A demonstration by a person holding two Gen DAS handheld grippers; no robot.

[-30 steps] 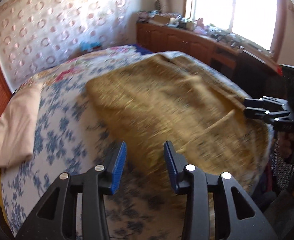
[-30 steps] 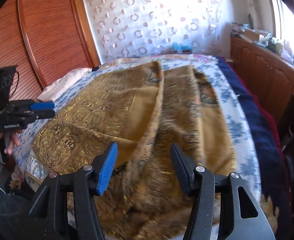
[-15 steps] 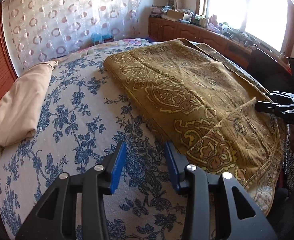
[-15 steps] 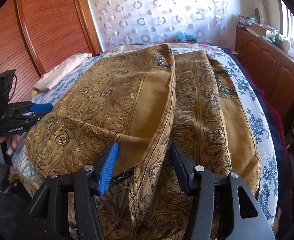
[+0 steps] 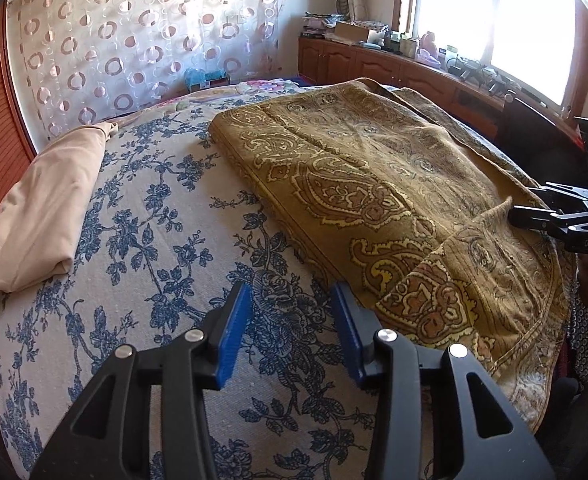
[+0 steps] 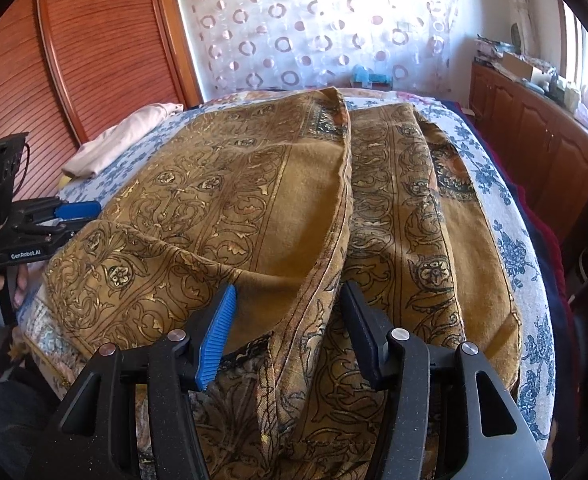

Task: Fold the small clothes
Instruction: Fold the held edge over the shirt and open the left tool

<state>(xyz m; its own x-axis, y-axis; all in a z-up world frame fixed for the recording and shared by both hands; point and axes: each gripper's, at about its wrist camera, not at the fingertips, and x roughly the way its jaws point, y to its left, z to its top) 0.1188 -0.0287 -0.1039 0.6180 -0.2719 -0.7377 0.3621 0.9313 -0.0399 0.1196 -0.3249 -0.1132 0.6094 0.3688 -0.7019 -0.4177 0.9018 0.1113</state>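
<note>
A mustard-gold patterned cloth [image 5: 373,184] lies folded lengthwise on the blue-flowered bed sheet [image 5: 154,240]; it also fills the right wrist view [image 6: 254,200]. My left gripper [image 5: 290,320] is open and empty, just left of the cloth's near corner, above the sheet. My right gripper [image 6: 286,316] is open, its jaws standing on either side of the cloth's folded hem, not closed on it. The right gripper shows at the right edge of the left wrist view [image 5: 533,210]. The left gripper shows at the left of the right wrist view [image 6: 70,216].
A folded beige garment [image 5: 46,208] lies on the bed's far left side. A wooden sideboard [image 5: 393,64] with clutter runs under the window. A slatted wooden wardrobe [image 6: 74,60] stands behind the bed. A patterned curtain [image 6: 313,20] hangs at the head.
The left gripper has swung off the cloth onto the bare sheet at its near corner. The right gripper has come closer and lower over the folded hem. Both stayed open.
</note>
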